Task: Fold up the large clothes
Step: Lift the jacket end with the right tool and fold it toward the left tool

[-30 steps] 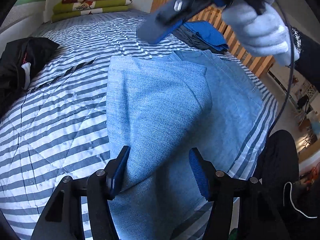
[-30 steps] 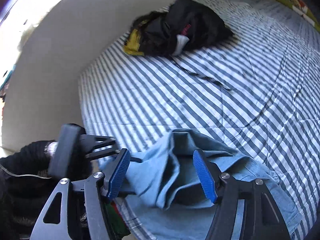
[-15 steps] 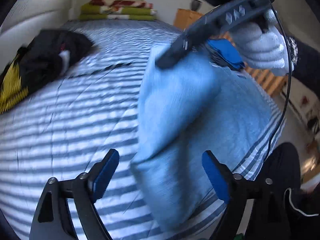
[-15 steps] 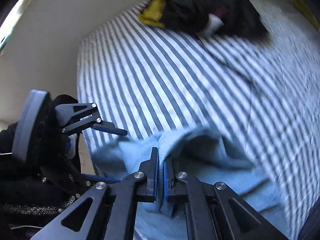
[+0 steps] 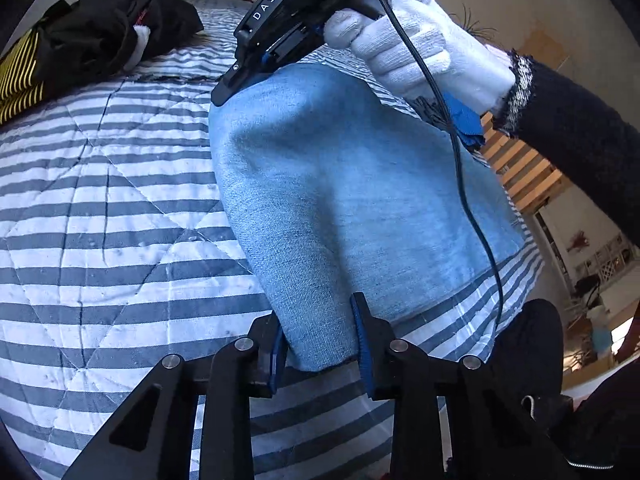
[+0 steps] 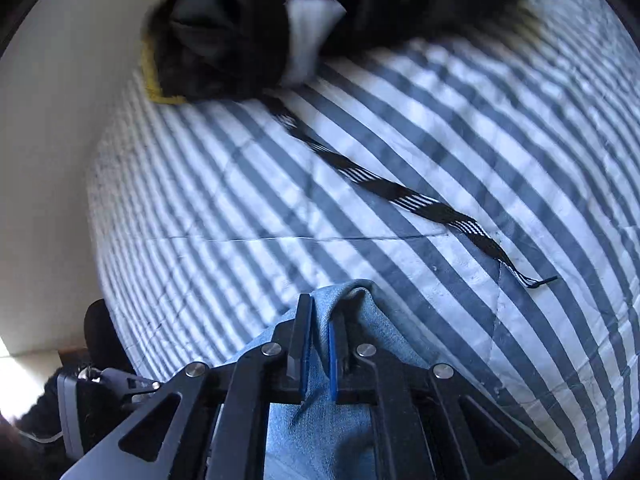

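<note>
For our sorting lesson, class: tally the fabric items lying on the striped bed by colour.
Light blue: 1, the denim garment held by both grippers
Dark blue: 1, the folded cloth
Black: 1, the jacket heap
Black and white: 1, the striped strap
Yellow and black: 1, the striped cloth
Total: 5

Both wrist views look down, close — sharing the bedspread [image 5: 120, 208] (striped).

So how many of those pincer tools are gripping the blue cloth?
2. The left gripper has just closed on the blue cloth at its near end; the right gripper, in a white-gloved hand, pinches its far end.
</note>
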